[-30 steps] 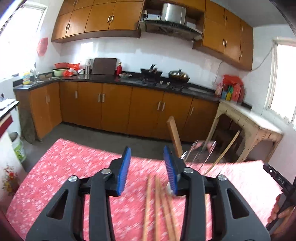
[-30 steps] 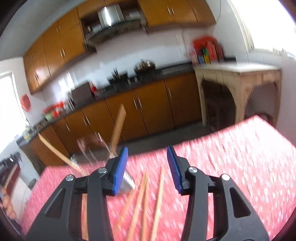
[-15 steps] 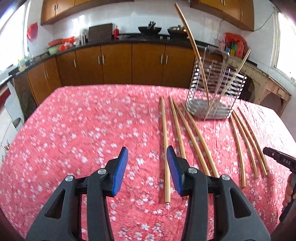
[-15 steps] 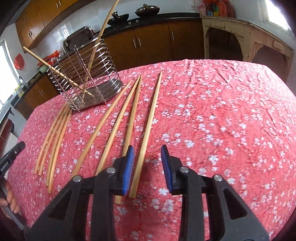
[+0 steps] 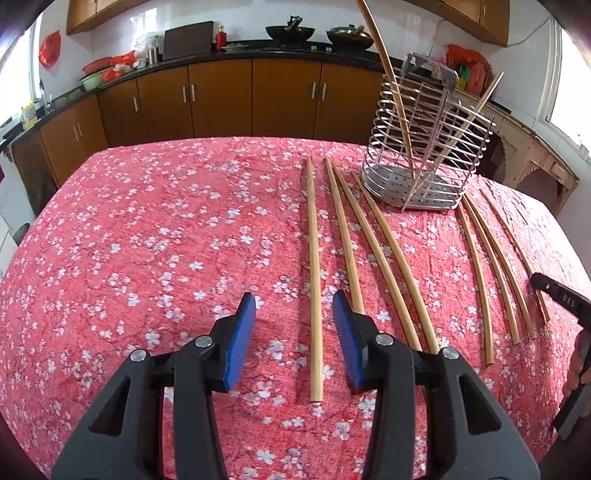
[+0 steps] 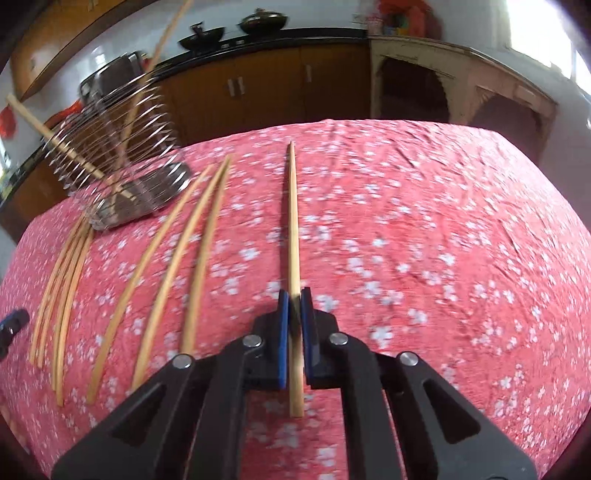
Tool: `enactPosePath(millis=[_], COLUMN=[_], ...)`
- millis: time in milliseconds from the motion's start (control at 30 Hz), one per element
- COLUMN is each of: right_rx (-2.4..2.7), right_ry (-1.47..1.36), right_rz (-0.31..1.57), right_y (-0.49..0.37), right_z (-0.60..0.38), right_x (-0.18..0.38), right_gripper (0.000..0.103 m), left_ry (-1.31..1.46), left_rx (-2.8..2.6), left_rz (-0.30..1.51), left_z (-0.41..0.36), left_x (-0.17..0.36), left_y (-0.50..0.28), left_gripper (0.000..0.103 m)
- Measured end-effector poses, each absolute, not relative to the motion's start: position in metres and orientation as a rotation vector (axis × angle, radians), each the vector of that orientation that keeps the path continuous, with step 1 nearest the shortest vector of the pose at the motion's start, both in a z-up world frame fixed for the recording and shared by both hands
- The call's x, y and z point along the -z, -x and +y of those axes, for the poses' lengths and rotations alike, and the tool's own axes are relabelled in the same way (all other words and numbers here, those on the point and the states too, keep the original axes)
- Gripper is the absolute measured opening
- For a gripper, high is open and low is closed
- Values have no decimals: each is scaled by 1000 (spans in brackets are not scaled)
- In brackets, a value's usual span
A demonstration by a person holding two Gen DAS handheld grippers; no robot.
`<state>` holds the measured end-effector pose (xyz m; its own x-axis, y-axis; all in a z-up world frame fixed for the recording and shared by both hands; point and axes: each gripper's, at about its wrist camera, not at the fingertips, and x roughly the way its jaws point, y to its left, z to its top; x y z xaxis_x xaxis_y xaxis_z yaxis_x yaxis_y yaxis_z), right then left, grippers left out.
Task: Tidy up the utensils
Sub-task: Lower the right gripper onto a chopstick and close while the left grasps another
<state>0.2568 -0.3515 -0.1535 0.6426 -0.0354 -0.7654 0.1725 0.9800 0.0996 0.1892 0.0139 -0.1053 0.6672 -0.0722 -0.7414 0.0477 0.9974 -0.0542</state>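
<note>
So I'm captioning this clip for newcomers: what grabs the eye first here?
The right gripper, shut on a single chopstick lying on the red flowered tablecloth. To its left, more loose chopsticks fan toward a wire utensil holder with two sticks already standing inside. The left gripper hangs open above the cloth.

Open tablecloth point(image 5: 155, 236) left of chopsticks point(image 5: 314, 258)

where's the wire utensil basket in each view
Left wrist: wire utensil basket sits upper right on the red floral cloth, two chopsticks leaning inside.
Right wrist: basket sits upper left, blurred.
Shared landmark: the two dark woks on the counter behind.
</note>
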Motion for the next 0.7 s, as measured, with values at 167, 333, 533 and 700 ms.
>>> enactPosePath(millis=[167, 333, 533, 700], right_rx=[119, 115, 125, 126], right_ry=[-138, -123, -121, -122], right_rz=[861, 861, 860, 860], right_y=[-254, -252, -250, -247], right_z=[-355, -353, -357, -360], right_x=[153, 155, 156, 156], right_gripper=[8, 8, 8, 8], left_ry=[-9, -40, 13, 42], left_rx=[82, 56, -20, -6], left_rz=[861, 883, 885, 884], left_z=[4, 3, 30, 37], left_x=[112, 118, 116, 116], left_y=[-193, -200, -209, -209], left_gripper=[38, 10, 7, 8])
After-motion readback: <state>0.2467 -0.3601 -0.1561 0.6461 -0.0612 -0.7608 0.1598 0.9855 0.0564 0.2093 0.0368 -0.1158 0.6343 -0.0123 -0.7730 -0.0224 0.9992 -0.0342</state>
